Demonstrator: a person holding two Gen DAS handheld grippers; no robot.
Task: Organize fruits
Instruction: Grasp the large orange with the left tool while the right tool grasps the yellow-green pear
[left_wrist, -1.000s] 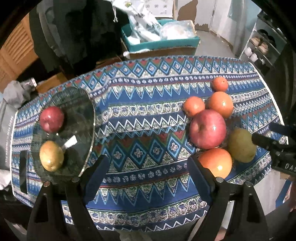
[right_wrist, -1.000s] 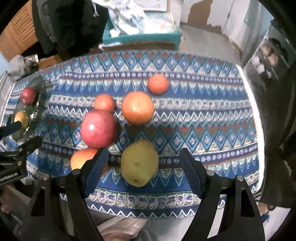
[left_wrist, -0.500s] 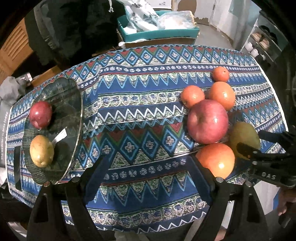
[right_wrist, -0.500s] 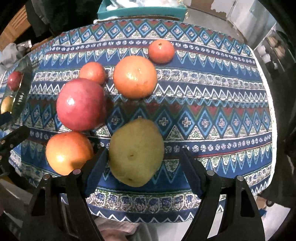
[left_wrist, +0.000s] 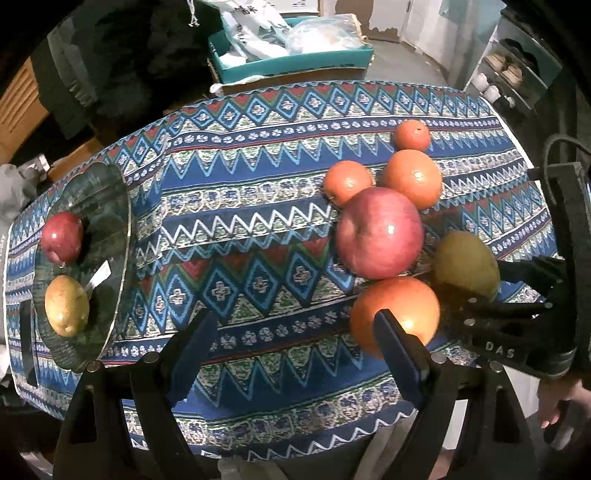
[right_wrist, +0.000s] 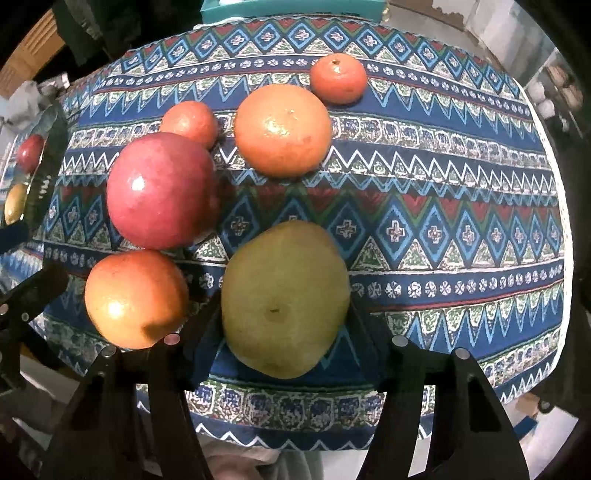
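Observation:
A yellow-green pear (right_wrist: 286, 299) lies near the table's front edge, between the open fingers of my right gripper (right_wrist: 284, 332), which reach along both its sides; it also shows in the left wrist view (left_wrist: 466, 263). Beside it lie a large red apple (right_wrist: 162, 190), a big orange (right_wrist: 135, 297), another orange (right_wrist: 282, 129) and two small tangerines (right_wrist: 338, 83). A glass plate (left_wrist: 110, 192) at the left holds a small red apple (left_wrist: 62, 236) and a yellow pear (left_wrist: 66, 304). My left gripper (left_wrist: 295, 332) is open and empty above the cloth.
The table wears a blue patterned cloth (left_wrist: 258, 206). A teal box (left_wrist: 291, 62) with bags stands behind it. Shelves (left_wrist: 513, 74) stand at the back right. The right gripper body (left_wrist: 517, 325) sits close to the big orange (left_wrist: 395, 314).
My right gripper has moved forward and down so its fingers now flank the pear. My left gripper has shifted slightly closer to the table.

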